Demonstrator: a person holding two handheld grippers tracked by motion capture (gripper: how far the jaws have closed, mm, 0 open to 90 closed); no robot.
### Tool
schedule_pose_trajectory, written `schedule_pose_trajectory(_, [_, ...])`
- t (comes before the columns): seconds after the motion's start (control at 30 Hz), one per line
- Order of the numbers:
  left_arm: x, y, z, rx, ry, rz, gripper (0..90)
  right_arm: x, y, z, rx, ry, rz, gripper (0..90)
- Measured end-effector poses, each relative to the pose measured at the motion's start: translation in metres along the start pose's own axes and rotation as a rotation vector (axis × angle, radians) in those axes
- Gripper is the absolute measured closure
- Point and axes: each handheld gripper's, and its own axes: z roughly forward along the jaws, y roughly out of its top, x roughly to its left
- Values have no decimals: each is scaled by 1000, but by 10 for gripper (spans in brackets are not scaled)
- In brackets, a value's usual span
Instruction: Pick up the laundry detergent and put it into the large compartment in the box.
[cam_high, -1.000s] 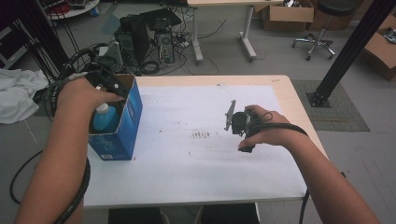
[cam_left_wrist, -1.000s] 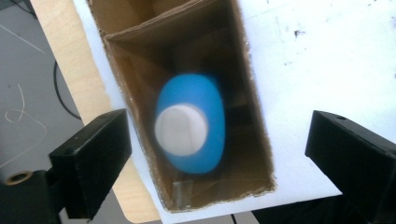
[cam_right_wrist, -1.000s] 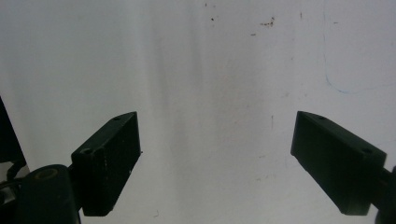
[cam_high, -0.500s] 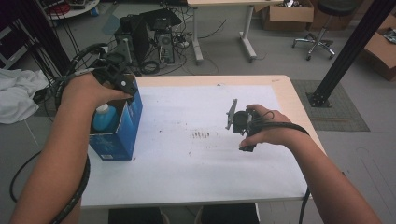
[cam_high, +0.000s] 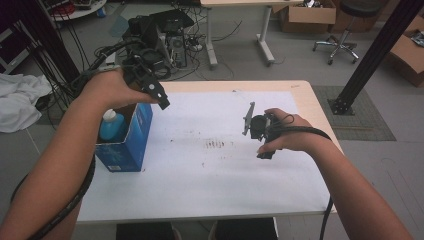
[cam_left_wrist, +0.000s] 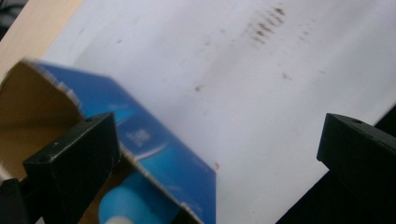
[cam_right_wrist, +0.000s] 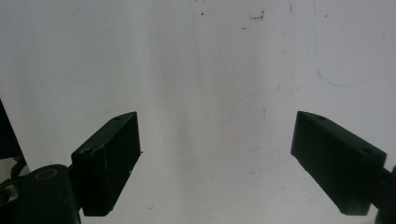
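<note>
The blue carton (cam_high: 125, 137) is the landmark here: an open-topped cardboard box standing upright at the left edge of the white table sheet (cam_high: 210, 165). Inside it, against the near end, sits a light-blue bottle (cam_high: 111, 126) with a white cap, upright as far as the high view shows.

The left gripper (cam_high: 159, 100) hangs just above the carton's far right corner, jaws spread wide and holding nothing. In the left gripper view 1 jaw sits over the carton's open mouth and the other is out past the carton's right wall over the sheet, so the wall's torn top edge (cam_left_wrist: 140, 161) lies between them. The right gripper (cam_high: 248, 120) is well to the right of the carton, low over the bare sheet, jaws also released and empty.

Judging by its look, the carton is light, thin cardboard: its walls will likely flex and crease under a hard pinch, and the ragged rim could tear. With 1 bottle inside, the weight sits low at the near end, so a lift by the far wall may tip it. The bottle looks like smooth plastic, probably slippery and somewhat squashy; its neck under the cap seems the surest place to grasp, approached straight down through the open top.
</note>
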Motion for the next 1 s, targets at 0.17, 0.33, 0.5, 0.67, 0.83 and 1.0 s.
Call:
schedule_pose_trajectory(0.17, [-16,10,10,47,-13,154,1,-2,0,0,7,3,0,158])
schedule_pose_trajectory(0.33, [-34,14,20,96,-43,267,1,-1,-1,0,15,8,-4,158])
schedule_pose_trajectory(0.5, [-50,17,26,115,-69,375,1,-1,-3,-2,18,8,-5,158])
schedule_pose_trajectory(0.67, [-63,20,33,122,-91,463,1,-1,-4,-4,22,12,-10,158])
schedule_pose_trajectory(0.83, [-71,17,38,117,-97,509,1,-1,-2,-3,35,17,-18,158])
schedule_pose_trajectory(1.0, [-74,13,45,134,-108,535,1,1,0,-5,32,17,-24,158])
